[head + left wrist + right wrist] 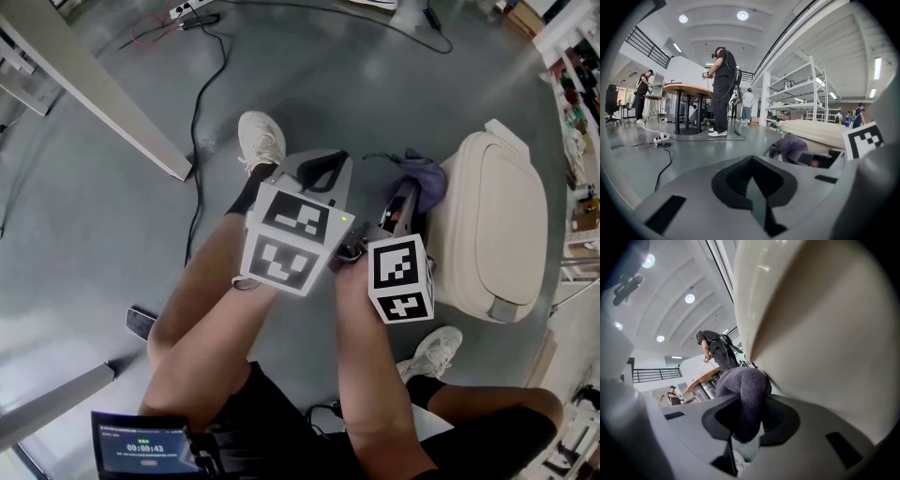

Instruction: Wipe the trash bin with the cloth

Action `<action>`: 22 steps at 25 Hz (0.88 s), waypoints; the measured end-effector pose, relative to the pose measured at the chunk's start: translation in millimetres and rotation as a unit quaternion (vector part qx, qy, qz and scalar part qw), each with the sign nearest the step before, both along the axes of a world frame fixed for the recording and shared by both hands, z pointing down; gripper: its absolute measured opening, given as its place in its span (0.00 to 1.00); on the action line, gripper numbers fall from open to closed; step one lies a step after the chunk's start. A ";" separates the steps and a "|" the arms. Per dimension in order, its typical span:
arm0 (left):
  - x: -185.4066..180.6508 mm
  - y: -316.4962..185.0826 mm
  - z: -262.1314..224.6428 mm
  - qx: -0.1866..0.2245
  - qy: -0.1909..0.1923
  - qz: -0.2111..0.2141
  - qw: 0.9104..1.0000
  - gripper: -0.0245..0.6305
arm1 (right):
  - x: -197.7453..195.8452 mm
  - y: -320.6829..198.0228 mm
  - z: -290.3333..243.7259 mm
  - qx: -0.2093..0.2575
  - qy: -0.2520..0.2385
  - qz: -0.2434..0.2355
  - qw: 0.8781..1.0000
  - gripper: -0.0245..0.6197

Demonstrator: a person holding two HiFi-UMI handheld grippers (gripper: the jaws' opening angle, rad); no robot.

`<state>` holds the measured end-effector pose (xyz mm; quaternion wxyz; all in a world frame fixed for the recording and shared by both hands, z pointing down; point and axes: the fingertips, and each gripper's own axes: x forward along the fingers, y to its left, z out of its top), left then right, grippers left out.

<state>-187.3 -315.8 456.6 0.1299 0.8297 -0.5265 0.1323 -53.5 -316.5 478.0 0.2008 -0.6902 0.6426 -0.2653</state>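
The cream trash bin (pixel 497 225) stands on the grey floor at the right, its lid down. My right gripper (pixel 401 208) is shut on a purple-grey cloth (pixel 422 178), which bunches against the bin's left side. In the right gripper view the cloth (pixel 745 394) sticks up from between the jaws, and the bin's wall (pixel 825 333) fills the frame right beside it. My left gripper (pixel 323 171) hovers just left of the right one, shut with nothing in it. From the left gripper view the cloth (pixel 787 146) and the bin (pixel 820 131) lie ahead to the right.
A white slanted beam (pixel 94 84) crosses the upper left, and black cables (pixel 197 122) run over the floor. Shelving (pixel 577 112) lines the right edge. My white shoes (pixel 261 139) stand near the bin. Other people stand at a round table (pixel 689 89) in the distance.
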 end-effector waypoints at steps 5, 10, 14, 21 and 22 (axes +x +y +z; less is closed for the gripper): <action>-15.3 -4.5 1.3 -0.005 0.008 -0.019 1.000 0.03 | 0.4 -2.2 33.5 -0.036 0.006 0.004 0.999 0.18; -22.6 -5.3 2.2 -0.007 0.014 -0.026 1.000 0.03 | -2.4 2.3 92.4 -0.098 0.006 0.003 0.995 0.18; -16.8 -2.4 7.0 -0.011 0.012 -0.019 1.000 0.03 | -0.8 4.9 142.5 -0.147 0.021 0.002 0.989 0.18; -8.2 -1.1 13.6 -0.018 0.006 -0.009 1.000 0.03 | -1.7 5.2 192.2 -0.197 0.025 -0.012 0.980 0.18; -5.9 -1.1 13.9 -0.019 0.005 -0.006 1.000 0.03 | -0.5 5.5 198.3 -0.205 0.022 -0.011 0.979 0.18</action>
